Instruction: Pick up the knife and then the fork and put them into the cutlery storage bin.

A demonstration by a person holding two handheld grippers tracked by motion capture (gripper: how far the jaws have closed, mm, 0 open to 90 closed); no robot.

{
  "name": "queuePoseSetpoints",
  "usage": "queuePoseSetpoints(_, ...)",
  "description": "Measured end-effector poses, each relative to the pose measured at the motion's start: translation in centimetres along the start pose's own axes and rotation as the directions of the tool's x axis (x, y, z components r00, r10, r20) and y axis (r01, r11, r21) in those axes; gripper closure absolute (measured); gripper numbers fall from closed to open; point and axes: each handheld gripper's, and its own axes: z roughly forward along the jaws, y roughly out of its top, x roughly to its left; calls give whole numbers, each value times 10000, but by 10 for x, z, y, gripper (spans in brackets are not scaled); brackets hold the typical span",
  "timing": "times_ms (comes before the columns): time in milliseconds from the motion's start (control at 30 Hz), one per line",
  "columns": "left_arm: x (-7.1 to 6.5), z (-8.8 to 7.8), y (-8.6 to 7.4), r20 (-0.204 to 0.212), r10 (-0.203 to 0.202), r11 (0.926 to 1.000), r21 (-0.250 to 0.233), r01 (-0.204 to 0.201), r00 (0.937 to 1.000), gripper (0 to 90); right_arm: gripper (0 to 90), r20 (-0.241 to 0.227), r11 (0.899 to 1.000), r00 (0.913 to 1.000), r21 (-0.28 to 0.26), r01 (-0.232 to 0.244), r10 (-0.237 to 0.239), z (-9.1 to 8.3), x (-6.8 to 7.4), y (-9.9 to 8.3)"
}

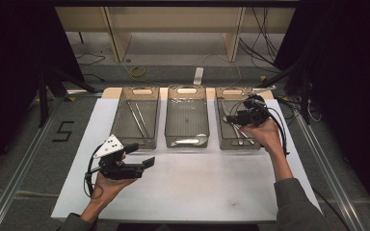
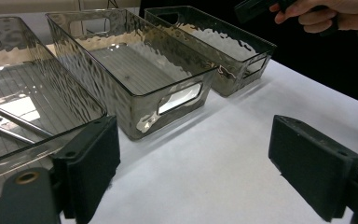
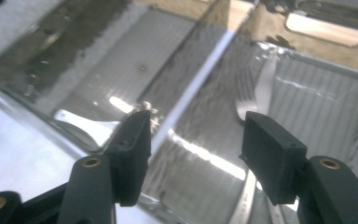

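Three smoky clear bins stand in a row at the back of the white table (image 1: pixel 188 187). The left bin (image 1: pixel 119 115) holds two thin metal rods (image 1: pixel 138 118) (image 2: pixel 9 122). The right bin (image 1: pixel 241 143) holds a fork (image 3: pixel 261 88) and other cutlery handles (image 3: pixel 246 198). My right gripper (image 1: pixel 232 117) (image 3: pixel 196 140) hovers over the right bin's left wall, open, with nothing between its jaws. My left gripper (image 1: pixel 143 155) (image 2: pixel 193 163) is held low over the table in front of the left bin, open and empty, facing the bins.
The middle bin (image 1: pixel 169 115) (image 2: pixel 168 88) looks bare inside. Bare white table lies in front of the bins. Cables and a frame stand on the floor beyond the table. The person's right hand (image 2: pixel 326 14) shows above the right bin (image 2: pixel 235 51).
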Motion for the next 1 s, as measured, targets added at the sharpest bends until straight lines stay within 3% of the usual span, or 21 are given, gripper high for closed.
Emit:
queuePoseSetpoints(367,3,-1,0,206,-247,9997,-68,248,9995,159,344,-919,9955,9957,-947,23,-111,-17,27,-15)
queuePoseSetpoints(767,2,-1,0,254,-244,9997,-96,246,9994,159,309,-1145,9886,9928,-1494,165,-339,-22,42,-33)
queuePoseSetpoints(1000,3,0,0,295,-295,9995,-46,297,9991,159,284,-1645,9805,9853,-1958,141,-470,-29,52,-43)
